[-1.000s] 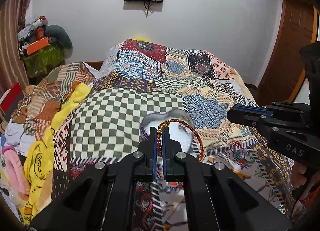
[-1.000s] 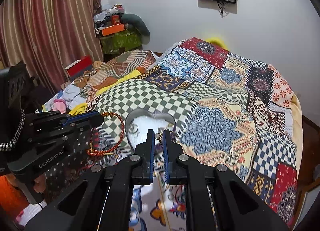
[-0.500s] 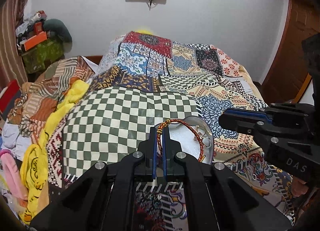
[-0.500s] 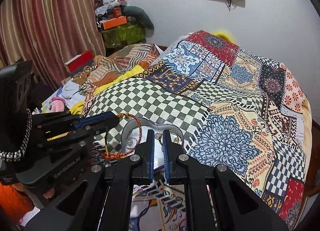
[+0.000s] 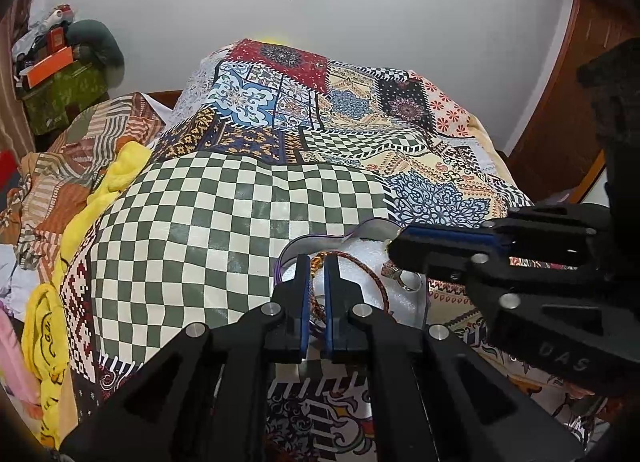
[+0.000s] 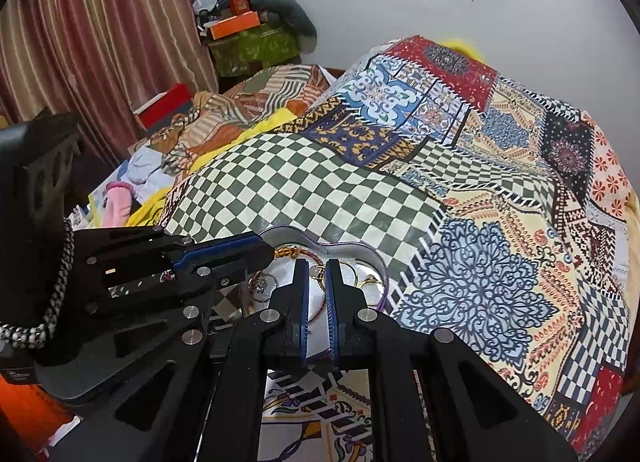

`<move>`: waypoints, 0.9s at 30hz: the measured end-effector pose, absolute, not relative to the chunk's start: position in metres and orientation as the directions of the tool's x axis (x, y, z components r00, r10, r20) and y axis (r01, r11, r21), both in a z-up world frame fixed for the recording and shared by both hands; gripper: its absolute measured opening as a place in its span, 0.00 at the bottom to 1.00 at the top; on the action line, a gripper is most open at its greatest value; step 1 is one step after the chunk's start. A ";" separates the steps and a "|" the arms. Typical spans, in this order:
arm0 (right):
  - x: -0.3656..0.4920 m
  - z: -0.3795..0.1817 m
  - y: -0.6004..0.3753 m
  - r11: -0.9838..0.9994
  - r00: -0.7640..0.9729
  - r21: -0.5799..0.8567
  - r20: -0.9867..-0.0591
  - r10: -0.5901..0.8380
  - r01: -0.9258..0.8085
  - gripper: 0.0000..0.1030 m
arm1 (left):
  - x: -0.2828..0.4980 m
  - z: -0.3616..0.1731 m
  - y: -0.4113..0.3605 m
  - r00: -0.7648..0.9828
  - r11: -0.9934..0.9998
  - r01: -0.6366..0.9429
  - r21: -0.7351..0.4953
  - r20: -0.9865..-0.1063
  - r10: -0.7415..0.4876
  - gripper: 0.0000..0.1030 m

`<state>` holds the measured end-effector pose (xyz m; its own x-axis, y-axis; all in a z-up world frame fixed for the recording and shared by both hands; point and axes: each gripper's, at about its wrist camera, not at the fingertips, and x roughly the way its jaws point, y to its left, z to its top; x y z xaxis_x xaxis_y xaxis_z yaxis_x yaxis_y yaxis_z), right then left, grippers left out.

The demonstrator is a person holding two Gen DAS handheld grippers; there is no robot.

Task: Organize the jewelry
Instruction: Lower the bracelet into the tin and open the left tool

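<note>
A heart-shaped metal tin (image 5: pixel 370 227) (image 6: pixel 385 275) with a white lining lies on the patchwork quilt. My left gripper (image 5: pixel 316 262) (image 6: pixel 270 251) is shut on a red and orange braided bracelet (image 5: pixel 374 282) (image 6: pixel 290 252) near its knot. The loop hangs over the tin's inside. My right gripper (image 6: pixel 317 267) (image 5: pixel 394 248) is shut, with its tips just above the right half of the tin. A small gold ring (image 6: pixel 372 282) and other small pieces lie in the tin. One gold piece shows between the right tips; it seems to lie in the tin, not in the grip.
The quilt (image 5: pixel 240 242) covers a bed that rises toward the white wall. Clothes and a yellow cloth (image 5: pixel 116 174) pile up at the left. A striped curtain (image 6: pixel 100 42) and stacked boxes (image 6: pixel 248 42) stand beyond, a wooden door (image 5: pixel 560 110) at the right.
Both grippers have come forward and down toward the tin, which now looks larger and lies right under their tips. The bracelet stays in the left grip. Neither gripper's jaws have moved.
</note>
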<state>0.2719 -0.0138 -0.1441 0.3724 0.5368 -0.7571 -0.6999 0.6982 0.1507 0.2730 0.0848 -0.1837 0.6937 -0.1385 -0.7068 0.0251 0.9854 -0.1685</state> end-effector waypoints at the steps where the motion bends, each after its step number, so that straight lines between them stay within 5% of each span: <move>1: 0.272 -0.145 -0.013 0.695 0.366 0.154 -0.760 0.538 -0.702 0.07 | 0.272 -0.183 0.086 0.694 0.985 0.023 -0.170 -0.706 -0.139 0.03; 11: 0.268 -0.150 -0.001 0.673 0.333 0.141 -0.784 0.523 -0.726 0.07 | 0.259 -0.176 0.100 0.692 0.987 -0.007 -0.162 -0.713 -0.112 0.13; 16: 0.266 -0.151 -0.001 0.678 0.337 0.127 -0.792 0.509 -0.724 0.07 | 0.251 -0.171 0.102 0.699 0.992 -0.020 -0.122 -0.711 -0.074 0.37; 22: 0.261 -0.149 -0.003 0.698 0.374 0.074 -0.802 0.466 -0.712 0.09 | 0.241 -0.167 0.103 0.697 0.993 -0.027 -0.115 -0.714 -0.064 0.37; 27: 0.257 -0.143 -0.013 0.712 0.397 0.071 -0.789 0.468 -0.698 0.27 | 0.232 -0.163 0.100 0.692 0.996 -0.028 -0.090 -0.720 -0.045 0.37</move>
